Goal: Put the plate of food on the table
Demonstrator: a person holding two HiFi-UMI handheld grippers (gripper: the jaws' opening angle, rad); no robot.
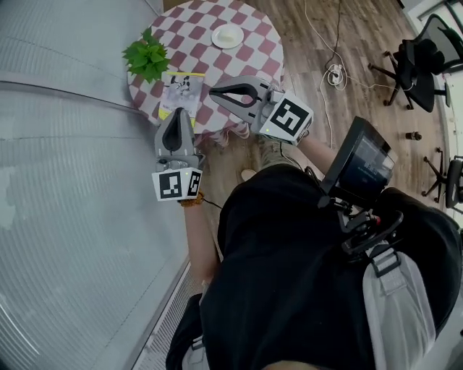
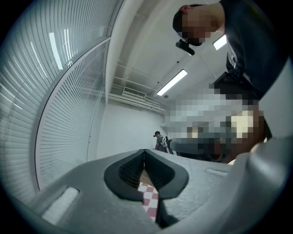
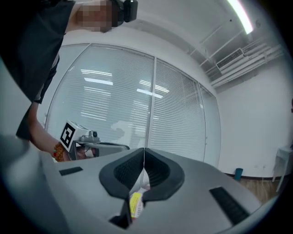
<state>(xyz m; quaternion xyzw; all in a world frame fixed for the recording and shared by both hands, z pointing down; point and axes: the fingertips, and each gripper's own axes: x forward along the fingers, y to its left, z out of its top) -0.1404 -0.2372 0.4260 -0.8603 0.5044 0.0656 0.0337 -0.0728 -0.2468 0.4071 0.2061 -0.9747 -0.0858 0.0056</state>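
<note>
White round plate of food (image 1: 228, 36) sits on the round desk (image 1: 249, 18), which has a red-and-white checked cloth. It's toward the far side from the person, standing flat, w/ nothing touching it. The pale heap on it is too small to make out.

Also on the desk: a green leafy potted plant (image 1: 147, 58) at the left edge, and a yellow-edged printed booklet (image 1: 181, 92) near the front edge. Plate is well apart from both.

Left hand-held gripper (image 1: 176, 113) is clenched shut and empty. In the left gripper view the pads (image 2: 132, 171) meet w/ nothing between, and only checked cloth shows through the gap below. In the head view its tips overlap the booklet's near edge, and its marker cube faces the camera.

Right hand-held gripper (image 1: 214, 93) is also clamped shut w/ nothing held. It's tipped over on its side, tips pointing left, just beside the booklet. In the right gripper view the jaws are together, w/ the booklet's yellow edge (image 3: 135, 203) visible beneath and the left one's marker cube (image 3: 67, 134) off to the left.

Window blinds (image 1: 65, 181) fill the left of the head view, w/ wooden floor (image 1: 362, 101), cables and black office chairs (image 1: 419, 61) to the right.
</note>
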